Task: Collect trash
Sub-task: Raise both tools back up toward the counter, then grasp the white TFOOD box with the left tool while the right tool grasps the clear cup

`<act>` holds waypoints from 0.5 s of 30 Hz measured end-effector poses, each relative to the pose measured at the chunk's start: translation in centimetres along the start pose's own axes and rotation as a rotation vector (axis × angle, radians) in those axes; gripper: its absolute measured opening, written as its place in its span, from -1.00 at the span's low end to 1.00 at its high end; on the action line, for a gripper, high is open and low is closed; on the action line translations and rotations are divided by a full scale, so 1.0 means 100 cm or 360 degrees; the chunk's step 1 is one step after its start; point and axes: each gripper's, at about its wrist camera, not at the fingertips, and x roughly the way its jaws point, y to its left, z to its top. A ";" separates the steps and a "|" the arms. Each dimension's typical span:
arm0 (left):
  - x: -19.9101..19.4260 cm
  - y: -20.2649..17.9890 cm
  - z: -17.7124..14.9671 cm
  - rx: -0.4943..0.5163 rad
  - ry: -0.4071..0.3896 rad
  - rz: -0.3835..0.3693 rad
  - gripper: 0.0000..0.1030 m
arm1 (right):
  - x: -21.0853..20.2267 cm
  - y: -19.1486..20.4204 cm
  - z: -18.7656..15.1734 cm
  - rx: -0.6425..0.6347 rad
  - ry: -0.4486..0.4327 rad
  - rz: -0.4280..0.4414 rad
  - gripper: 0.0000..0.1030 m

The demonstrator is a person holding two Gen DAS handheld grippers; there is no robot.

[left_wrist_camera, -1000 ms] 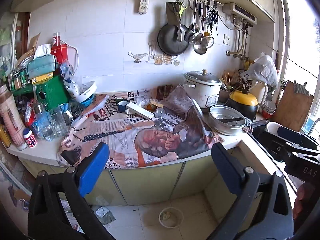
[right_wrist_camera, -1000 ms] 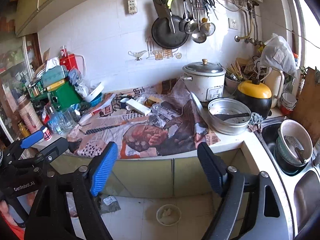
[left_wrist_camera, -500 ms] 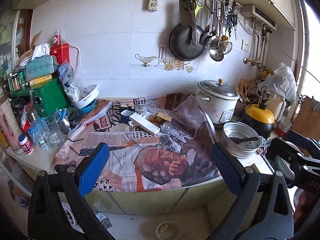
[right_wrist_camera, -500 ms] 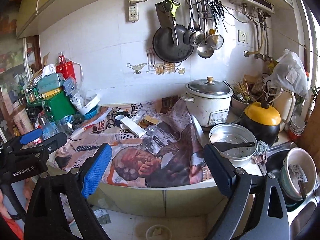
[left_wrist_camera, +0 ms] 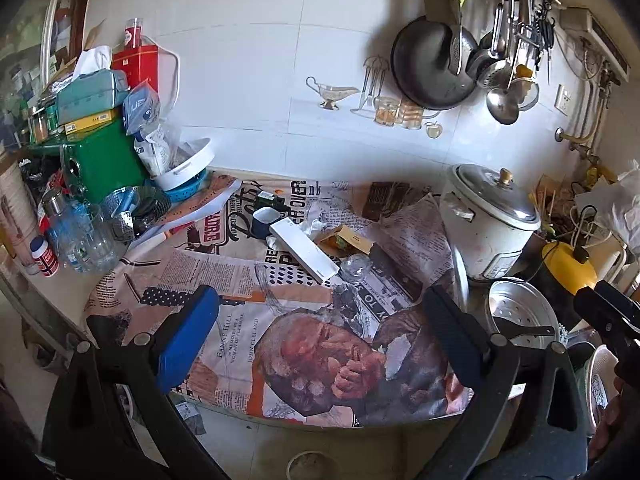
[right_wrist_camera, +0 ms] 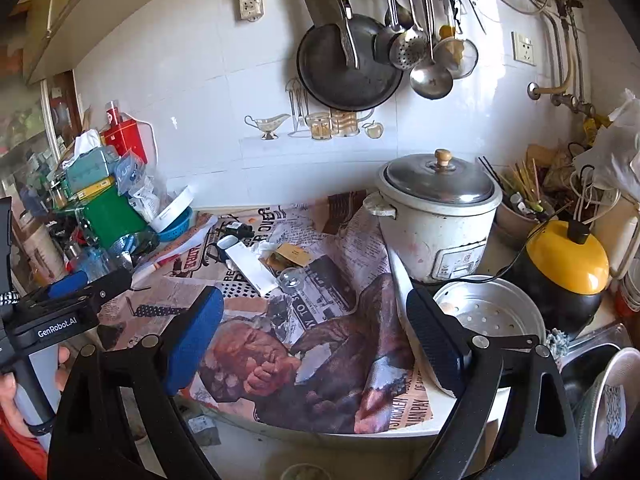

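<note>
Both grippers nearer the newspaper-covered countertop [left_wrist_camera: 248,332] than before, left gripper [left_wrist_camera: 320,332] jaws wide and empty, right gripper [right_wrist_camera: 316,328] jaws just widened, empty, long white box [left_wrist_camera: 303,252] unmoved.

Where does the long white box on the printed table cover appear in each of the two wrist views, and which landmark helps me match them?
Left wrist view: the long white box lies a little above the picture's middle, on the printed cover, slanting down to the right.
Right wrist view: the same box lies left of the middle, above the blue jaw pad.
Shared landmark: the white rice cooker stands to the box's right in both.
</note>
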 end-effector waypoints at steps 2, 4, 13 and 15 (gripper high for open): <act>0.016 0.005 0.004 -0.0014 0.0023 0.0020 0.99 | 0.017 -0.002 0.002 -0.0002 0.0042 0.0020 0.77; 0.032 0.010 0.009 -0.0016 0.0046 0.0032 0.99 | 0.036 -0.003 0.004 0.0001 0.0086 0.0016 0.77; 0.121 0.046 0.047 0.0025 0.0137 0.0009 0.99 | 0.137 0.010 0.016 0.0084 0.0278 -0.0008 0.77; 0.141 0.056 0.058 0.0046 0.0158 0.0015 0.99 | 0.167 0.015 0.020 0.0108 0.0334 -0.0023 0.77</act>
